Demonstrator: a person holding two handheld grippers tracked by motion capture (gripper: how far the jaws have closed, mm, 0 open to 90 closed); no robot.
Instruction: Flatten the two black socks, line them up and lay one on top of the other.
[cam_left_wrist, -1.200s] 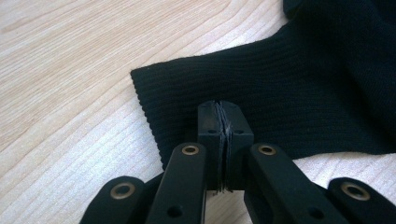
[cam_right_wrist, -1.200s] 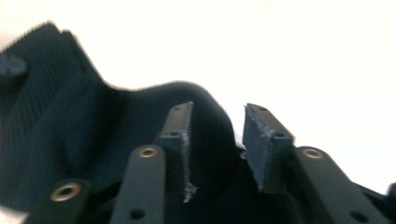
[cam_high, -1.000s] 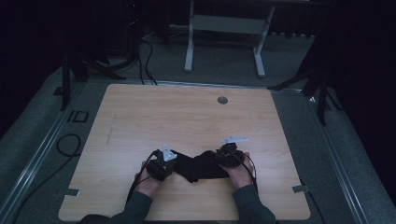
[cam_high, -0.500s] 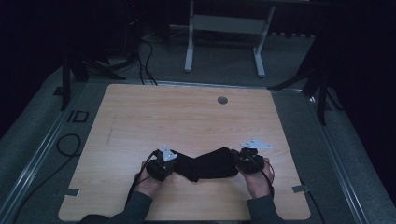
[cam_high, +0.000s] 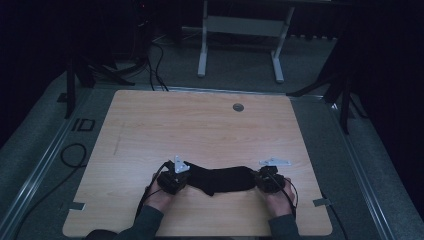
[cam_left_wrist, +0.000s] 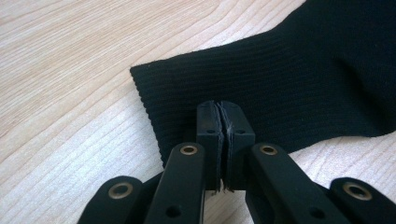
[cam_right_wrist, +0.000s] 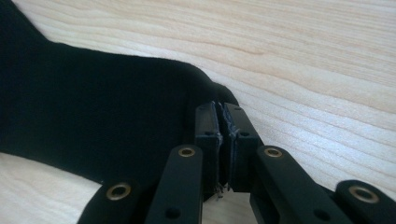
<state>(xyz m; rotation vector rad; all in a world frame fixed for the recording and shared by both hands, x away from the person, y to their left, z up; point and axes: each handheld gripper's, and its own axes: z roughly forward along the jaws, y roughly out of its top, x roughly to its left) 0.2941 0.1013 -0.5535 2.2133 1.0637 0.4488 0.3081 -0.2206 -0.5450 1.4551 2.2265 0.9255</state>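
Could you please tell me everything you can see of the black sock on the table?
The sock is black ribbed knit, lying flat and stretched sideways near the front edge of the wooden table. Its ribbed cuff end, with a straight edge, points to the left tongs, which are shut on it. The rounded opposite end is pinched by the right tongs, also shut on the cloth. A bump along its near edge looks like the heel. Nothing else touches it.
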